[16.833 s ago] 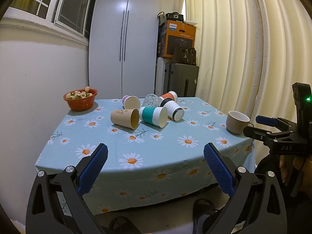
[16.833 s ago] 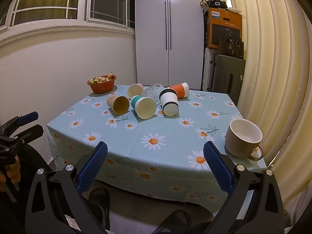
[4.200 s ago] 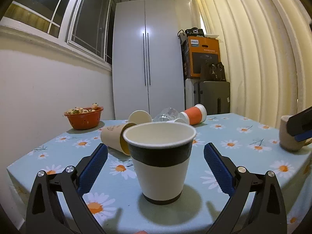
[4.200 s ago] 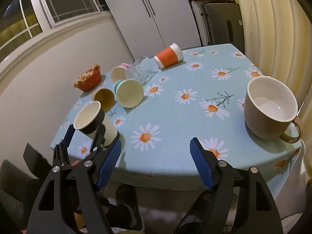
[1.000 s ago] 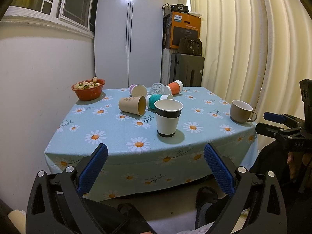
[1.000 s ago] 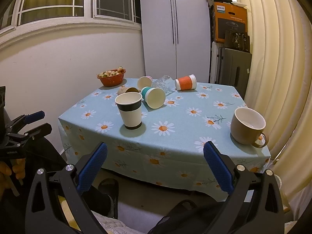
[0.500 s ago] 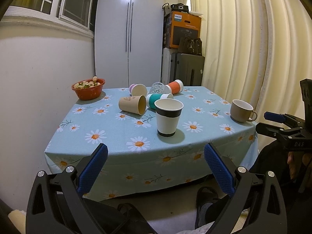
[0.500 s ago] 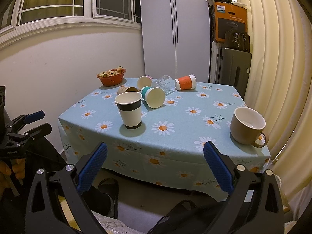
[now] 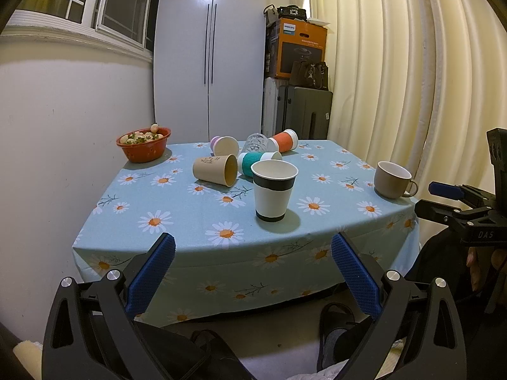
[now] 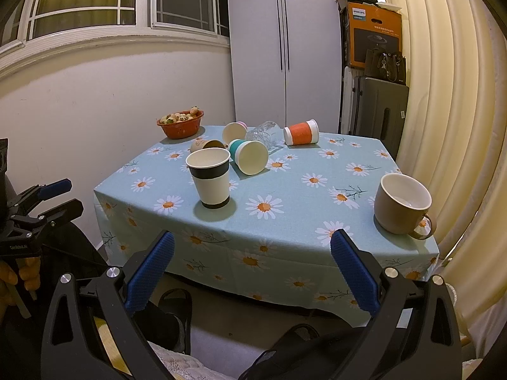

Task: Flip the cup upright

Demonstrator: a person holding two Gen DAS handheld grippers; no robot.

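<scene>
A white paper cup with a black band (image 9: 274, 191) stands upright near the front of the daisy tablecloth; it also shows in the right wrist view (image 10: 211, 181). Behind it several cups lie on their sides: a tan one (image 9: 215, 169), a teal one (image 9: 256, 162), an orange one (image 9: 284, 141), a pink one (image 9: 223, 145) and a clear glass (image 9: 255, 142). My left gripper (image 9: 252, 272) is open and empty, held back off the table's front edge. My right gripper (image 10: 252, 270) is open and empty too, also off the front edge.
A beige mug (image 9: 392, 180) stands upright at the table's right edge. A red bowl of food (image 9: 144, 144) sits at the back left. A white wall is left of the table, curtains on the right, a wardrobe and stacked boxes behind.
Since 4.2 s ago the left gripper has drawn back from the banded cup, leaving it upright. Over the last second almost nothing moves.
</scene>
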